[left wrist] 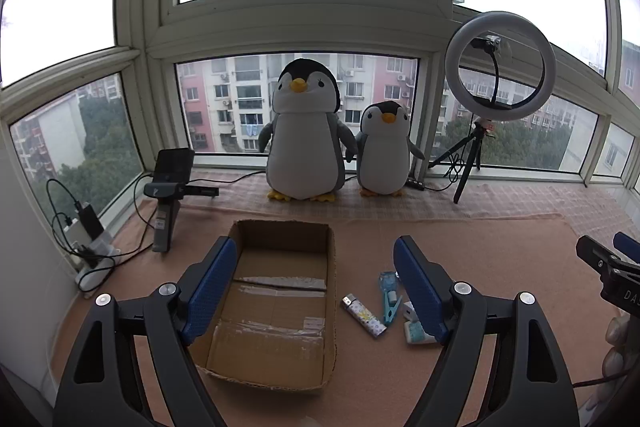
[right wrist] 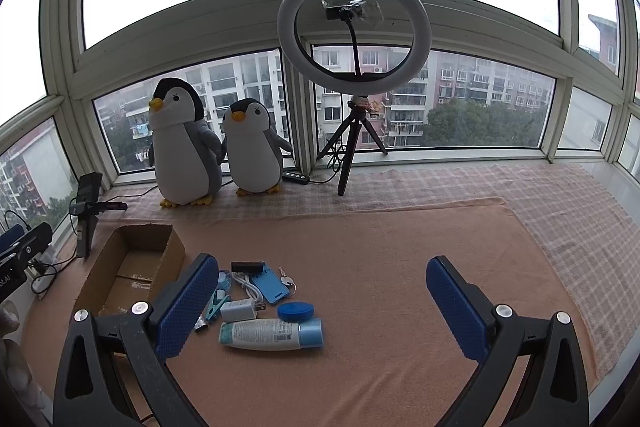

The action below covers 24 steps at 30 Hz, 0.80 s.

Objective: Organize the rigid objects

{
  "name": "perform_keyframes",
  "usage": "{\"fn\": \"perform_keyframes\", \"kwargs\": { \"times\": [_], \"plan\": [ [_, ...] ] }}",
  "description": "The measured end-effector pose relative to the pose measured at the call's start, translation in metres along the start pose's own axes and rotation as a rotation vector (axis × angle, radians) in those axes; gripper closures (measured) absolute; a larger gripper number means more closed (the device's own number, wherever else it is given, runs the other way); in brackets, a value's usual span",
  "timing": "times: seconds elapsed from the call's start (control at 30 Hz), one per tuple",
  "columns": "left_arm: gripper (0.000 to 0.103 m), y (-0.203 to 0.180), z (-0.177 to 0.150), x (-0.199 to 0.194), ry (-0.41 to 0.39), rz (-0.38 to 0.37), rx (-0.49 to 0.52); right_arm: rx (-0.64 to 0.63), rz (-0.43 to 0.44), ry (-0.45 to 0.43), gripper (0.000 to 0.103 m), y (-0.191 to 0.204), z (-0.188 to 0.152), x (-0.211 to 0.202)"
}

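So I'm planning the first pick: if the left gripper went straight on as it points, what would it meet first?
Probably the open cardboard box, its floor or right wall, though depth is unclear.

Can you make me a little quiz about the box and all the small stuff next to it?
1. True or false: the cardboard box already has things in it.
2. Which lies nearest the camera in the right wrist view? A) keys B) white bottle with blue cap C) blue phone case
3. Fill in: the left gripper and right gripper both stand ____.

Key: 1 false, it holds nothing. 2 B. 3 open.
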<state>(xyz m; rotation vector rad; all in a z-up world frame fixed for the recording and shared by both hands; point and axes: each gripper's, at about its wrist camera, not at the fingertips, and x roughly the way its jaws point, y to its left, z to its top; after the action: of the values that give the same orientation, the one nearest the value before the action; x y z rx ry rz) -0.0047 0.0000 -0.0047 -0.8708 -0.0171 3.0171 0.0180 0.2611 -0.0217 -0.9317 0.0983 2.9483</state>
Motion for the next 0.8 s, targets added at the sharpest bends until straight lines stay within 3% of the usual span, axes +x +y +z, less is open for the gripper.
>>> {"fn": "perform_keyframes", "kwargs": {
  "times": [0.8],
  "plan": [
    [0.022,0.0019,-0.0032,0.0027,0.002,0.003,0.001,-0.007,0.002,0.013,0.000,0.0036,0.0002,0.0024]
  ]
}}
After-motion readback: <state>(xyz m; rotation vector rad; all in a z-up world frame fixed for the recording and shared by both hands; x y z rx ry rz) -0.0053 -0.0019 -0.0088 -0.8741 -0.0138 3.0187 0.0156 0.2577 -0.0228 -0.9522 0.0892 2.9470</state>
